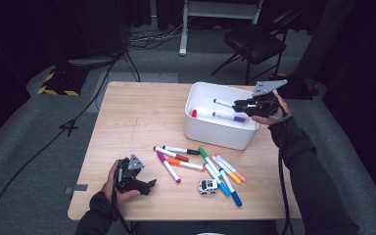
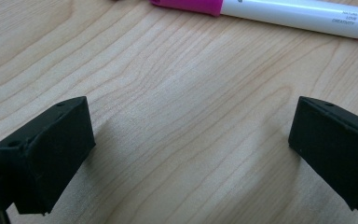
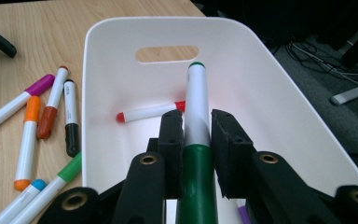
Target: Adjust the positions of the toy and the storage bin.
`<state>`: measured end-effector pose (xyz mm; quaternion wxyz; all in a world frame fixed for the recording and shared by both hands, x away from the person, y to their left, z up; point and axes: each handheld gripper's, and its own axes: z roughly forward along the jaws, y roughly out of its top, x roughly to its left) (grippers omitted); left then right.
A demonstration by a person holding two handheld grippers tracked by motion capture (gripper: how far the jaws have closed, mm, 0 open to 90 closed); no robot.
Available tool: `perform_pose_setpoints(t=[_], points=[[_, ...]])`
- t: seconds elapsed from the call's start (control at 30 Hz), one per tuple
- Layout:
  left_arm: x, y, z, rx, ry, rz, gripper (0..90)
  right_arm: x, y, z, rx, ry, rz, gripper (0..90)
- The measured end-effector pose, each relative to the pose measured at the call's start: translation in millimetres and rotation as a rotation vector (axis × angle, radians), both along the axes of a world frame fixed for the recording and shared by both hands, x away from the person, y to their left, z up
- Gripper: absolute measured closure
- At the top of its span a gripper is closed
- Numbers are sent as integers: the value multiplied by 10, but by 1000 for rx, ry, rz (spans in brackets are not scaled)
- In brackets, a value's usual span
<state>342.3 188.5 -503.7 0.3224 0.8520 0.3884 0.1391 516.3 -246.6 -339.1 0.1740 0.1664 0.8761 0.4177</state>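
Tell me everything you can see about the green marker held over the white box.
The green marker has a white barrel, a long dark green cap toward the camera and a small green end plug. It looks like smooth plastic. The right gripper is shut on it, black pads pressing the barrel from both sides. It points into the white bin, above a red marker lying inside.

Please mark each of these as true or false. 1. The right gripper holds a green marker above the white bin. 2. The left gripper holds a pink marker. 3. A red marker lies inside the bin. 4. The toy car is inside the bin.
1. True: the right gripper is shut on the green marker over the white bin.
2. False: the left gripper is open over bare table; the pink marker lies beyond it.
3. True: the red marker lies on the bin floor.
4. False: the toy car stands on the table.
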Motion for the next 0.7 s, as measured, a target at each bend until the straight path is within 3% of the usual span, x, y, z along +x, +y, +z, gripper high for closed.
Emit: perform_pose_setpoints(t=[0.07, 0.4, 0.7], points=[[2, 0, 0, 0, -2, -2, 3, 19, 9, -42, -16, 17, 0, 748], [0, 0, 0, 1, 0, 0, 3, -23, 14, -157, -184, 63, 35, 747], [2, 0, 0, 1, -2, -2, 3, -71, -120, -174, -233, 94, 45, 746]])
